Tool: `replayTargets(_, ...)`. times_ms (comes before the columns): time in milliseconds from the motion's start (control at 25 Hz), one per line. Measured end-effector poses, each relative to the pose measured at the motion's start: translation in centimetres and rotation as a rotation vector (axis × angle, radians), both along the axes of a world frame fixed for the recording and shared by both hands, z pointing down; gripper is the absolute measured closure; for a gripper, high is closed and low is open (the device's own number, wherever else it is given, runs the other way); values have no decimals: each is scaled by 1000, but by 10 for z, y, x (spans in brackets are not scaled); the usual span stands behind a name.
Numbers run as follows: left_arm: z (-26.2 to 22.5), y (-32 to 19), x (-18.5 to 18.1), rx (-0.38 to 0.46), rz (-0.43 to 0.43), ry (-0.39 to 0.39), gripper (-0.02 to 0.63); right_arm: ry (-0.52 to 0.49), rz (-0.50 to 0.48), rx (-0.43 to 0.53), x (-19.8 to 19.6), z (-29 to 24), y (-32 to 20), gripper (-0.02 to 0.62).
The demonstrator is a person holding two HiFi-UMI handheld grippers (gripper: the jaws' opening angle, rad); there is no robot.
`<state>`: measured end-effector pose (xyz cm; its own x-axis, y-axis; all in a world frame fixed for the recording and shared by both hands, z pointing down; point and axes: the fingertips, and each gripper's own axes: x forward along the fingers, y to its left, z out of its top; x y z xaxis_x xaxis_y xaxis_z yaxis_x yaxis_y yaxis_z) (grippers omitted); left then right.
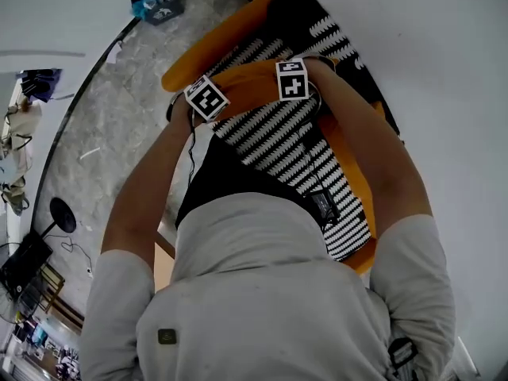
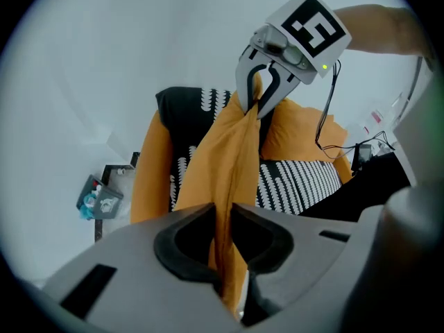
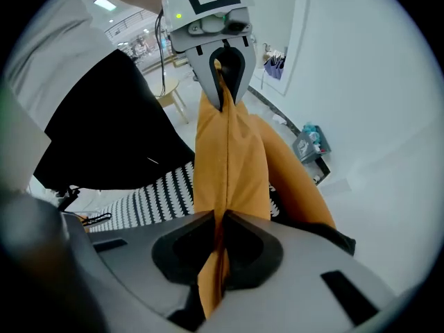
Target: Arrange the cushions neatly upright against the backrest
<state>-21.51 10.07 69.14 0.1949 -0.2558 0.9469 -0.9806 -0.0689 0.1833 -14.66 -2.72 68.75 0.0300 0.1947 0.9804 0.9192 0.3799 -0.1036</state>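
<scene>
I hold an orange cushion (image 2: 229,158) by its top edge, one gripper at each end, so it hangs slack above the sofa. My left gripper (image 2: 220,236) is shut on a fold of the orange fabric. My right gripper (image 3: 220,233) is shut on the other end of the same edge. Each gripper shows in the other's view, pinching the cushion (image 3: 229,158) at the far end. In the head view only the two marker cubes show, with the cushion (image 1: 252,76) between them. Below lies the black-and-white patterned sofa seat (image 1: 290,145) with its orange back (image 1: 218,42).
More orange upholstery (image 2: 298,136) lies on the sofa behind the right gripper. A grey box of small items (image 1: 157,2) stands on the stone floor by the sofa's end. A wooden stool (image 3: 170,92) and a black round stand (image 1: 62,214) are farther off. White walls surround.
</scene>
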Motion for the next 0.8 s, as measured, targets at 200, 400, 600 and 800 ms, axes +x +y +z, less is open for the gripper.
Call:
replayTargets(200, -46, -22, 17, 51, 114, -64, 541, -62, 116, -16, 33, -39, -6, 556)
replayTargets(400, -81, -37, 46, 47, 255, -83, 541, -107, 230, -48, 76, -75, -7, 557)
replayTargets(600, -108, -60, 74, 45, 408, -89, 540, -132, 366, -85, 118, -101, -10, 555)
replayTargets(800, -122, -98, 97, 43, 564, -86, 540, -162, 524, -109, 152, -116, -28, 555)
